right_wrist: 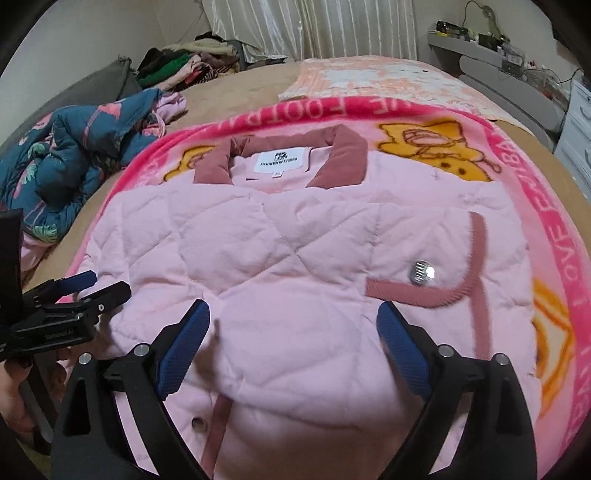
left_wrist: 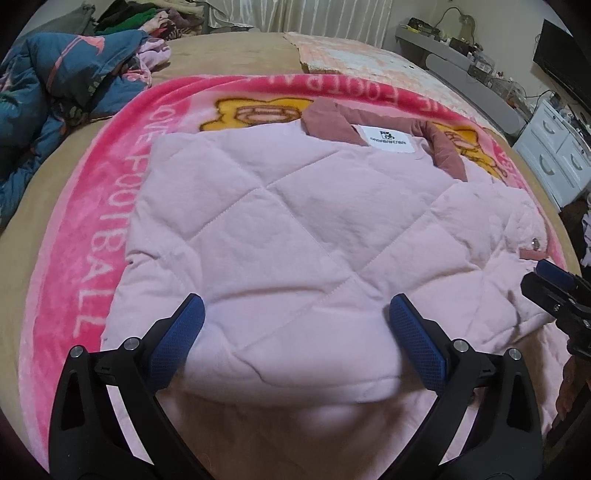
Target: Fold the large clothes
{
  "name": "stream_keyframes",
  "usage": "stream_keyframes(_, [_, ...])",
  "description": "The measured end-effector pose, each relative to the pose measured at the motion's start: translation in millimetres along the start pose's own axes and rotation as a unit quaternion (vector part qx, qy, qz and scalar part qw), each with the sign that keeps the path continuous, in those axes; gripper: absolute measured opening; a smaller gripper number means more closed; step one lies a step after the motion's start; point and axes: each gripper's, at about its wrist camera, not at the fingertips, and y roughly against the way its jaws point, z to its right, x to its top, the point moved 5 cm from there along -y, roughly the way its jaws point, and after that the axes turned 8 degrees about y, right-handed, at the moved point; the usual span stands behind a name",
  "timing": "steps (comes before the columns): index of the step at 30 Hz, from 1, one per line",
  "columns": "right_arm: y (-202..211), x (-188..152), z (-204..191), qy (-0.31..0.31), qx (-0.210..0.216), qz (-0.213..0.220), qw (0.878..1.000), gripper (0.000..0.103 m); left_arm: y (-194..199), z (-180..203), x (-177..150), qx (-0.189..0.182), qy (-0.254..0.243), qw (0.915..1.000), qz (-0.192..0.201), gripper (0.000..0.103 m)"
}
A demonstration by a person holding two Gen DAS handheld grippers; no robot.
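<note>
So there's a pink quilted jacket (left_wrist: 280,229) lying flat on a hot pink fleece blanket (left_wrist: 92,229), the one with yellow cartoon bears and FOOTBALL lettering round the border, and that blanket is spread on a tan bed (left_wrist: 229,55). The jacket's darker rose collar (right_wrist: 280,155) points away from both cameras, with a white label (right_wrist: 282,162) showing inside it. It looks partly folded already, sides tucked in so it makes a rough rectangle. In the right wrist view you can see a silver snap (right_wrist: 421,274) next to some rose trim on the jacket, right of centre.

Left gripper (left_wrist: 295,328) hovers over the near edge of the jacket, jaws wide apart, nothing pinched, just pink fabric showing between the blue pads (left_wrist: 177,339). Right gripper (right_wrist: 293,332) same deal, spread wide over the near part of the jacket below the snap, not clamped on anything. Each one pokes into the other's view at the edge of the jacket.

Left of the jacket, past the blanket, there's a crumpled teal duvet (right_wrist: 74,155), and behind it a clothes pile (right_wrist: 184,62) near the curtains (right_wrist: 314,26). White drawers (left_wrist: 554,155) sit off the bed to the jacket's right
</note>
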Motion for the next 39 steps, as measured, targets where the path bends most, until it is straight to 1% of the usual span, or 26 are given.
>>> stream_keyframes(7, [31.6,-2.9,6.2,-0.02,0.003,0.018,1.0,0.092,33.5,7.5,-6.0,-0.005,-0.003,0.9999,0.012,0.094])
stream_keyframes(9, [39.7,-3.6,8.0,-0.026,0.003,0.024,0.999,0.092,39.9,9.2,-7.1,-0.004,-0.005,0.9998,0.017,0.094])
stream_keyframes(12, [52.1,-4.0,11.5,-0.038,0.001,0.037,0.999,0.092,49.2,10.2,-10.0,-0.012,0.002,0.9998,0.017,0.094])
stream_keyframes(14, [59.4,-4.3,12.0,-0.041,0.002,0.041,0.998,0.092,55.7,10.7,-11.2,-0.009,0.002,0.9997,0.02,0.094])
stream_keyframes(18, [74.5,-5.4,11.5,-0.037,-0.001,0.052,0.998,0.092,68.8,11.6,-13.3,-0.015,0.009,0.9995,0.027,0.094])
stream_keyframes(23, [97.4,-6.6,8.9,-0.033,-0.003,0.072,0.997,0.092,86.2,17.8,-18.3,-0.017,-0.001,0.9991,0.038,0.094])
stream_keyframes(39, [152.2,-12.0,-5.0,-0.013,0.0,0.102,0.995,0.092,139.2,28.2,-34.6,-0.021,-0.016,0.9971,0.072,0.094])
